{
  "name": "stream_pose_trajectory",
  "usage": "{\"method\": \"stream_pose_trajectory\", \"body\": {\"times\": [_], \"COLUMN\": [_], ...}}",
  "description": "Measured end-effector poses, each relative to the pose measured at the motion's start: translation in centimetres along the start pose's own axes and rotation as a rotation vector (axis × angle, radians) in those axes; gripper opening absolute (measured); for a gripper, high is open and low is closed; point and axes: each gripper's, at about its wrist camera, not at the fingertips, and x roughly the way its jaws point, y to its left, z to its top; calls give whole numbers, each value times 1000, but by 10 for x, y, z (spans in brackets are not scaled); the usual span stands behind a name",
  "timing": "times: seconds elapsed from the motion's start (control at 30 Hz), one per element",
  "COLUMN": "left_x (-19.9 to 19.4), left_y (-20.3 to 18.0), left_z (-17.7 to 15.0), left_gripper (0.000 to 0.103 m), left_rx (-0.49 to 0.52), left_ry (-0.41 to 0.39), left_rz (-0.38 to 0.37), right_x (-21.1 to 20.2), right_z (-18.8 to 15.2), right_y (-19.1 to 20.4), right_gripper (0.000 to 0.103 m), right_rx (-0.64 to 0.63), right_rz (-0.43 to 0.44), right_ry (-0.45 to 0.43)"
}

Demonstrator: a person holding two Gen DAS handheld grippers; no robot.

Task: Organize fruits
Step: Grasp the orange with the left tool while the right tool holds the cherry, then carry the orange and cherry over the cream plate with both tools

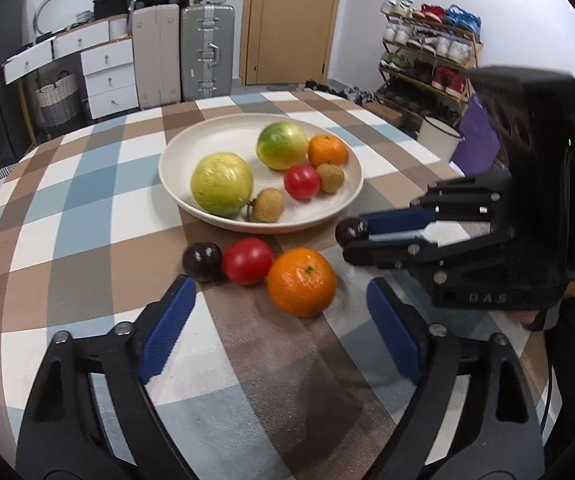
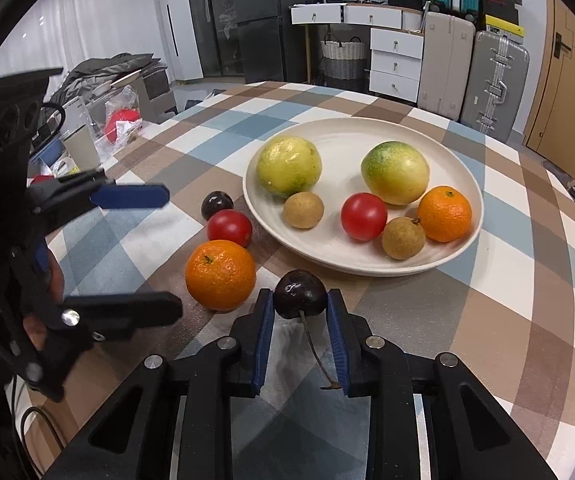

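Dark cherry (image 2: 300,294), small, light, soft-skinned and bruisable I judge, sits clamped across its middle in my right gripper (image 2: 300,308), lower centre of frame, stem trailing back. Plate (image 2: 327,258) lies just beyond; my left gripper (image 1: 281,308) spread wide near the orange (image 1: 301,282) on the bench (image 1: 87,216).

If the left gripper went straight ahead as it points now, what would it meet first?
Most likely the orange on the cloth: it sits between the open left gripper fingers' line, nearer than the tomato. Depth is uncertain.

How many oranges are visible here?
2. One round orange sits in the cream plate beside a brown longan; the other orange lies on the checked tablecloth. None seem hidden.
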Motion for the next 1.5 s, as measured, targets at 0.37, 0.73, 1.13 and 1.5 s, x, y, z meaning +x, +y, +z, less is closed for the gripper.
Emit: {"method": "stream_pose_trajectory", "body": {"times": [0.37, 0.73, 1.13, 1.5], "left_x": [22, 33, 17, -6], "left_y": [-6, -20, -23, -9], "left_z": [1, 6, 10, 23], "left_gripper": [62, 39, 38, 38], "left_rx": [-27, -43, -29, -59], "left_ry": [98, 104, 24, -79], "left_rz": [41, 76, 93, 119], "right_x": [-1, 1, -20, -40], "right_z": [-2, -3, -1, 5], "right_y": [-6, -8, -13, -19], "right_gripper": [27, 27, 27, 27], "right_rx": [21, 32, 59, 92], "right_rz": [-37, -16, 3, -6], "right_ry": [11, 13, -80, -191]}}
